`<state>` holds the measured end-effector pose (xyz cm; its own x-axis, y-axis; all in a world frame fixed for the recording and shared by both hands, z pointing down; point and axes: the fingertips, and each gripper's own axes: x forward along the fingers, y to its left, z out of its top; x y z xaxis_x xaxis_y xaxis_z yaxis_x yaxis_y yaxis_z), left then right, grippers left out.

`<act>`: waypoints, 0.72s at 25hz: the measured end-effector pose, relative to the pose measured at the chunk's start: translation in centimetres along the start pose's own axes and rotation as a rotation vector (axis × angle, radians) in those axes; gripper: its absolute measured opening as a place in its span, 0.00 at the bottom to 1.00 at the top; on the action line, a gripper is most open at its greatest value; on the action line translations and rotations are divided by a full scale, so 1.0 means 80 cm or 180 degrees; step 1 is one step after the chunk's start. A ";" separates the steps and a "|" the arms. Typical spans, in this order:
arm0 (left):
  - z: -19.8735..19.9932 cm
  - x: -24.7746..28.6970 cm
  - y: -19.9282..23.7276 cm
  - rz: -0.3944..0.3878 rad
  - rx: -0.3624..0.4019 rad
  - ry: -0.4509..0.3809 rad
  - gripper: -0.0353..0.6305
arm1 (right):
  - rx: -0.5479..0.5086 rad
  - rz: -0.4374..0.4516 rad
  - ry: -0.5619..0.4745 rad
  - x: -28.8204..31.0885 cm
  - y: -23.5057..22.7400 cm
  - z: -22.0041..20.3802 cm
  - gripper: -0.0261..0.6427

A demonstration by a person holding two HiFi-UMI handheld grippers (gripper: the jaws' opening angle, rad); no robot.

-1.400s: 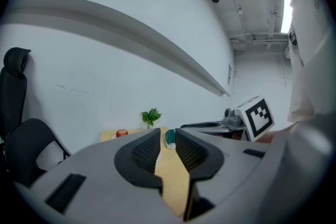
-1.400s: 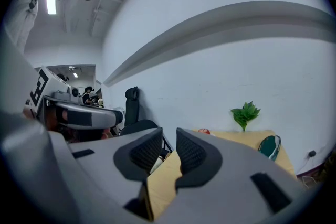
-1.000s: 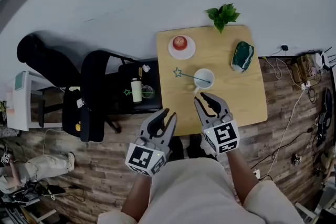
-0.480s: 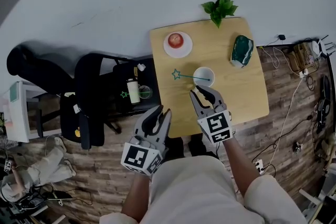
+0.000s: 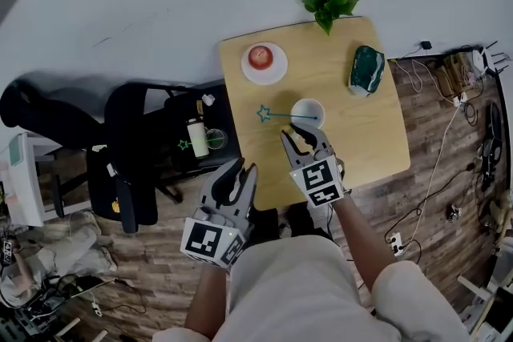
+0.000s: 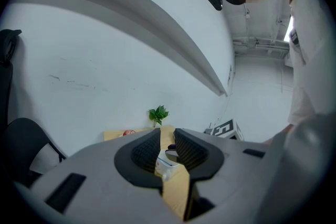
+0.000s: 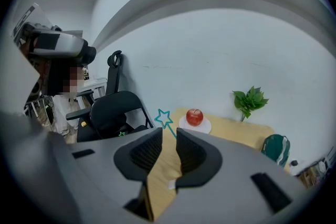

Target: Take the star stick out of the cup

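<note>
The right hand-held gripper (image 5: 302,140) hovers over the counter (image 5: 361,144), just at 6 o'clock from the white cup (image 5: 308,113). I cannot tell if it touches the cup. In the right gripper view this hand-held gripper (image 7: 168,135) has its two jaws a little way apart, and nothing is between them, only the bare wood counter shows through the gap. The star stick (image 5: 282,115) is in the cup. Its thin stick leans over the cup's rim toward 9 o'clock, and the little blue-green star at its end hangs out over the counter. In the right gripper view that star (image 7: 164,117) peeks up just above the left jaw. The left hand-held gripper (image 5: 240,171) is off the counter, at about 7 o'clock from the cup, near the counter's front edge. In the left gripper view the left hand-held gripper (image 6: 167,137) has its jaws a little apart too and holds nothing. A red apple (image 5: 259,56) sits on a white plate (image 5: 276,70) at about 10 o'clock from the cup. A green plant (image 5: 327,4) is at 12 o'clock, at the far edge of the counter. A dark green thing (image 5: 367,70) lies at 2 o'clock. A black chair (image 5: 132,148) stands at 9 o'clock from the counter, with a bottle (image 5: 195,138) on it.
</note>
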<state>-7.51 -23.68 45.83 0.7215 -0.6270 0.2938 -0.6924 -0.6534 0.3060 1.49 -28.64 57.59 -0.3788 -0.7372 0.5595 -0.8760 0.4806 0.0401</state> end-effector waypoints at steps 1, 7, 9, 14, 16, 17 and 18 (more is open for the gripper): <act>0.000 0.002 0.001 -0.0007 -0.0003 0.0003 0.18 | -0.0002 0.0002 0.0026 0.005 -0.001 -0.003 0.16; -0.006 0.005 0.007 -0.0007 0.0001 0.0052 0.18 | -0.0129 -0.0083 0.0213 0.033 -0.006 -0.022 0.16; -0.007 0.004 0.009 -0.0010 -0.0003 0.0064 0.18 | -0.0198 -0.0120 0.0281 0.040 -0.008 -0.029 0.16; -0.010 0.003 0.014 -0.0011 -0.0024 0.0094 0.18 | -0.0221 -0.0160 0.0409 0.054 -0.012 -0.040 0.16; -0.012 0.003 0.018 -0.0013 -0.0033 0.0108 0.18 | -0.0216 -0.0167 0.0447 0.060 -0.013 -0.042 0.16; -0.013 0.003 0.019 -0.0017 -0.0036 0.0114 0.18 | -0.0219 -0.0171 0.0464 0.063 -0.014 -0.043 0.16; -0.014 0.003 0.020 -0.0021 -0.0038 0.0119 0.18 | -0.0226 -0.0176 0.0478 0.066 -0.014 -0.045 0.16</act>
<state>-8.48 -24.42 47.39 0.7257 -0.6063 0.3253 -0.6878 -0.6522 0.3187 1.53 -31.39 63.45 -0.2772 -0.6867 0.6720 -0.8690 0.4775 0.1295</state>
